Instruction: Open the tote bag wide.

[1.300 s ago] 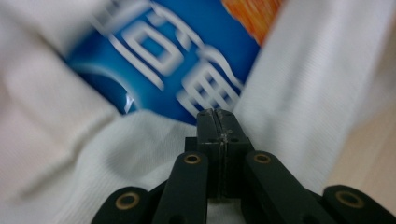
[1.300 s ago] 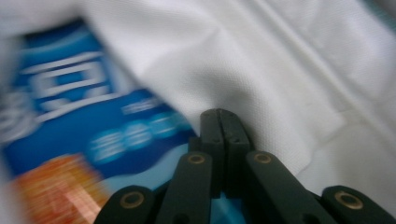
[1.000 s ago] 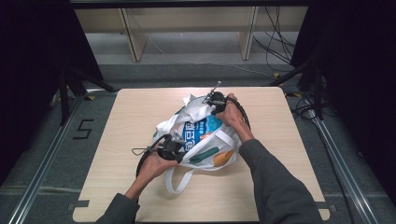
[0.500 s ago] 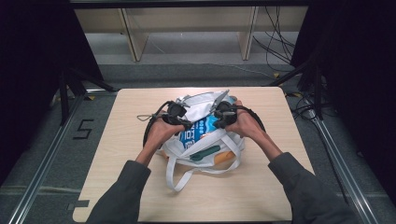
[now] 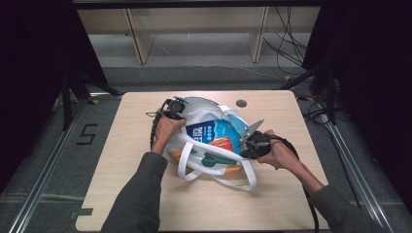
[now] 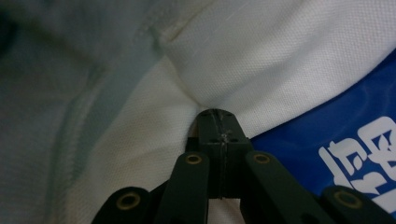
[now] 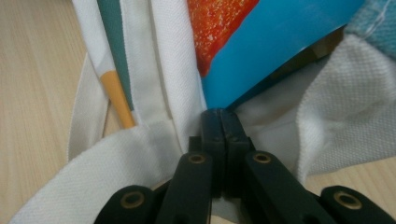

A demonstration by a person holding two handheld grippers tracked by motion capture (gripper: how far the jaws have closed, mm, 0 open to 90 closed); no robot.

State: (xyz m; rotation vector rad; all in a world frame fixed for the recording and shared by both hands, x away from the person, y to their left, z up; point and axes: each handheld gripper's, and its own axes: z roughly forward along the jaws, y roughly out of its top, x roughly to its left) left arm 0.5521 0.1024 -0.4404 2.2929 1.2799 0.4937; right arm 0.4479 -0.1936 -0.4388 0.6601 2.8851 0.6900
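Note:
A white tote bag [image 5: 190, 141] lies in the middle of the table with a blue box [image 5: 214, 132] showing in its mouth. My left gripper [image 5: 175, 108] is at the bag's far left rim. Its jaws have just closed and now pinch white cloth [image 6: 140, 154] at the tips [image 6: 218, 116], beside the blue print [image 6: 327, 130]. My right gripper [image 5: 248, 141] is at the bag's right side, shut [image 7: 224, 114] on the white rim cloth [image 7: 163, 84], close to the blue and orange box [image 7: 261, 51]. The bag's mouth is stretched between the two grippers.
The bag's white handles [image 5: 245, 180] loop toward the near edge of the wooden table [image 5: 145, 204]. A round hole [image 5: 241, 103] sits at the table's far side. Wooden shelf legs [image 5: 138, 41] stand behind; cables [image 5: 291, 53] lie on the floor at right.
The left gripper went from the bag's near left to its far left rim. The right gripper came from the far side toward the near right, drawing the bag's mouth wider.

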